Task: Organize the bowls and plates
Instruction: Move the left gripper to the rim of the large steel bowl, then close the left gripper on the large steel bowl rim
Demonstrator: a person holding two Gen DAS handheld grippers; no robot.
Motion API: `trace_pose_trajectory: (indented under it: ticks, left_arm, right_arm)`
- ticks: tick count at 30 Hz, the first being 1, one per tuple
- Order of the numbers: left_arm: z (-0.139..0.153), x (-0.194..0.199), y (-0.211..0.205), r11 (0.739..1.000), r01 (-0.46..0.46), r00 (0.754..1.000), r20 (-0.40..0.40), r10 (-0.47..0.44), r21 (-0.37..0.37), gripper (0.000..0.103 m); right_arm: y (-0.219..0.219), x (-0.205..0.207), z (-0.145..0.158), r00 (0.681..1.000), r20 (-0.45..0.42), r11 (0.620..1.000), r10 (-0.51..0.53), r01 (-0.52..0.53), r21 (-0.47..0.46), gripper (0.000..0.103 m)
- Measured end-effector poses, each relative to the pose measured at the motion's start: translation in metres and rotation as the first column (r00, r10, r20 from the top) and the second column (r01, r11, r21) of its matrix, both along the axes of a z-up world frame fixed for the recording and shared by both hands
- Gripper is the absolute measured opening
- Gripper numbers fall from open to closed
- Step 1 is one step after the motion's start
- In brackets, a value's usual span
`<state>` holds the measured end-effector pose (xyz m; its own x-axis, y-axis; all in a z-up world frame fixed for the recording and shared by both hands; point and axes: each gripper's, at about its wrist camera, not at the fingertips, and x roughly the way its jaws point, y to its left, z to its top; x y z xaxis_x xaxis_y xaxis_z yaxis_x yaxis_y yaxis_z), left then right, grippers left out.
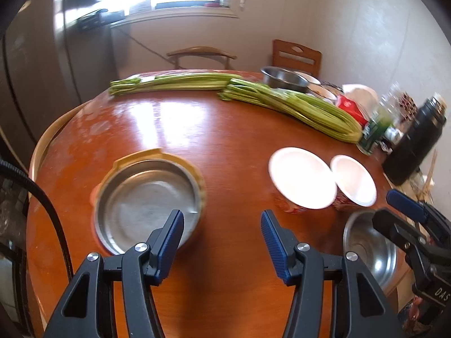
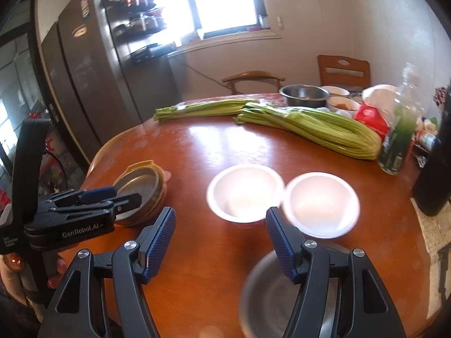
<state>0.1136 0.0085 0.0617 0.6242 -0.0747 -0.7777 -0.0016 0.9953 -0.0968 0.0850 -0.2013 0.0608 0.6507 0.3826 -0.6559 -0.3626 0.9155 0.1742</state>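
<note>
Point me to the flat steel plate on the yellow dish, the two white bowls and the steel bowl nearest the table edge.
Flat steel plate (image 1: 146,197): left wrist view, its bare centre.
Larger white bowl (image 2: 244,191): right wrist view, inside wall.
Smaller white bowl (image 2: 321,204): right wrist view, inside.
Near steel bowl (image 1: 369,250): left wrist view, inner wall.

Table (image 2: 225,253) glossy reddish-brown. Ahead of right gripper (image 2: 220,236), blue ribbed pads (image 2: 157,242): two white bowls (image 2: 245,193) (image 2: 321,204), red-patterned outside. Left: silver plate (image 2: 138,191), tan rim. Beyond: pale green stalks (image 2: 310,129).
</note>
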Motion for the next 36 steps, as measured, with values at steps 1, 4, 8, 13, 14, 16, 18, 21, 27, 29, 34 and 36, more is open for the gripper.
trace_pose_trajectory:
  ticks: [1, 4, 8, 13, 14, 16, 18, 21, 27, 29, 34, 36]
  left_arm:
    - [0.000, 0.001, -0.008, 1.000, 0.013, 1.000, -0.003, -0.013, 0.003, 0.057]
    - [-0.001, 0.001, -0.029, 0.999, 0.048, 0.999, -0.007, -0.048, 0.011, 0.057]
    - [-0.004, 0.003, -0.057, 0.995, 0.096, 0.995, -0.011, -0.096, 0.014, 0.057]
    - [-0.013, 0.006, -0.091, 0.987, 0.163, 0.986, -0.039, -0.162, 0.013, 0.057]
    - [-0.016, 0.006, -0.098, 0.985, 0.174, 0.984, -0.048, -0.173, 0.010, 0.057]
    - [-0.018, 0.006, -0.108, 0.980, 0.199, 0.979, -0.056, -0.198, 0.014, 0.057]
    - [-0.021, 0.005, -0.116, 0.977, 0.214, 0.975, -0.065, -0.213, 0.012, 0.057]
    - [-0.027, 0.004, -0.130, 0.969, 0.247, 0.966, -0.084, -0.244, 0.019, 0.057]
    - [-0.041, 0.005, -0.153, 0.954, 0.300, 0.947, -0.126, -0.296, 0.008, 0.057]
    - [-0.045, 0.005, -0.159, 0.951, 0.310, 0.942, -0.139, -0.306, 0.005, 0.057]
    - [-0.052, 0.004, -0.164, 0.948, 0.319, 0.936, -0.155, -0.316, -0.008, 0.057]
    - [-0.055, 0.004, -0.165, 0.948, 0.318, 0.935, -0.163, -0.316, -0.014, 0.057]
  right_arm:
    - [-0.004, -0.001, 0.000, 1.000, 0.002, 1.000, -0.004, 0.004, 0.001, 0.068]
    - [-0.022, -0.003, 0.001, 1.000, 0.005, 1.000, -0.023, 0.023, 0.012, 0.068]
    - [-0.043, -0.004, 0.000, 0.999, 0.004, 0.999, -0.051, 0.051, 0.007, 0.068]
    - [-0.065, -0.006, -0.006, 0.997, -0.009, 0.997, -0.076, 0.076, -0.011, 0.068]
    - [-0.069, -0.006, -0.007, 0.997, -0.013, 0.997, -0.080, 0.080, -0.015, 0.068]
    - [-0.078, -0.008, -0.013, 0.996, -0.028, 0.996, -0.088, 0.087, -0.030, 0.068]
    - [-0.089, -0.012, -0.021, 0.994, -0.045, 0.993, -0.104, 0.101, -0.054, 0.068]
    - [-0.102, -0.019, -0.031, 0.990, -0.068, 0.990, -0.122, 0.116, -0.082, 0.068]
    - [-0.113, -0.027, -0.049, 0.985, -0.109, 0.986, -0.134, 0.121, -0.115, 0.068]
    - [-0.113, -0.030, -0.055, 0.984, -0.124, 0.986, -0.130, 0.115, -0.121, 0.068]
    - [-0.110, -0.031, -0.068, 0.979, -0.163, 0.986, -0.122, 0.100, -0.136, 0.068]
    - [-0.110, -0.030, -0.074, 0.976, -0.174, 0.984, -0.127, 0.102, -0.144, 0.068]
